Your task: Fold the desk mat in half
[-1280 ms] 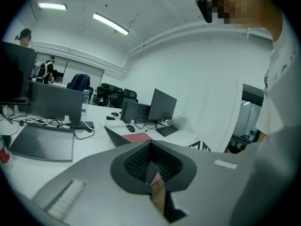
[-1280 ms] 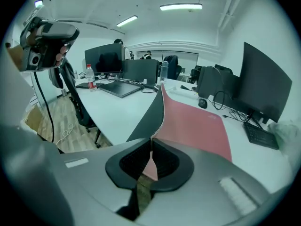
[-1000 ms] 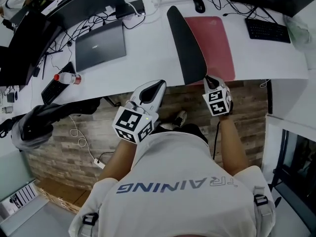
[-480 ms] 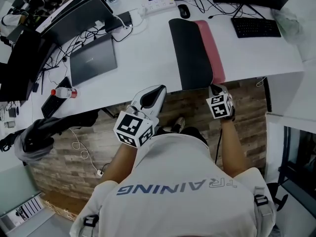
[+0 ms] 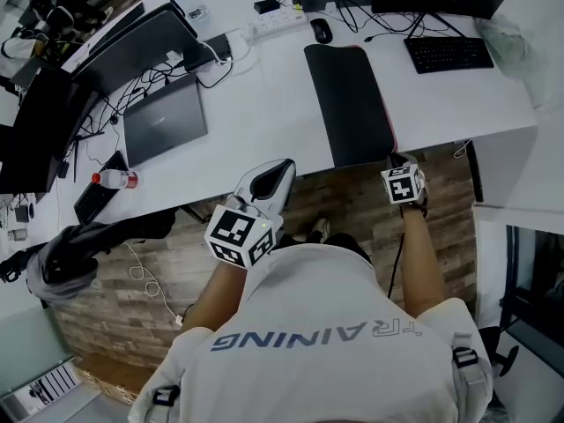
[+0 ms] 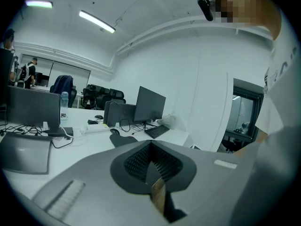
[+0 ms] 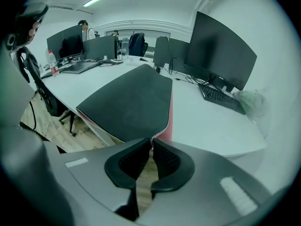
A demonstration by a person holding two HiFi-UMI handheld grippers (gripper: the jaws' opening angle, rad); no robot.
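Note:
The desk mat [image 5: 351,104] lies folded on the white desk [image 5: 264,104], black side up, with a thin red strip [image 5: 389,122] showing along its right edge. My right gripper [image 5: 397,159] is at the mat's near right corner by the desk edge. In the right gripper view the mat [image 7: 129,100] stretches away from my right gripper [image 7: 151,142]; the stitched corner is still pinched between the tips while the jaws are opening. My left gripper [image 5: 284,166] hangs off the desk in front of the person, shut and empty; the left gripper view shows my left gripper [image 6: 151,147] with pads together.
A closed laptop [image 5: 165,130] lies left of the mat, with cables and a power strip [image 5: 275,18] behind it. A mouse [image 5: 319,30] and keyboard [image 5: 448,54] sit at the back right, monitors beyond them. A bottle [image 5: 113,179] rests at the desk's left; a chair [image 5: 62,254] stands below.
The mat's raised black half has come down to the right over the red half and now lies flat. My right gripper has followed to the right. The left gripper has barely moved.

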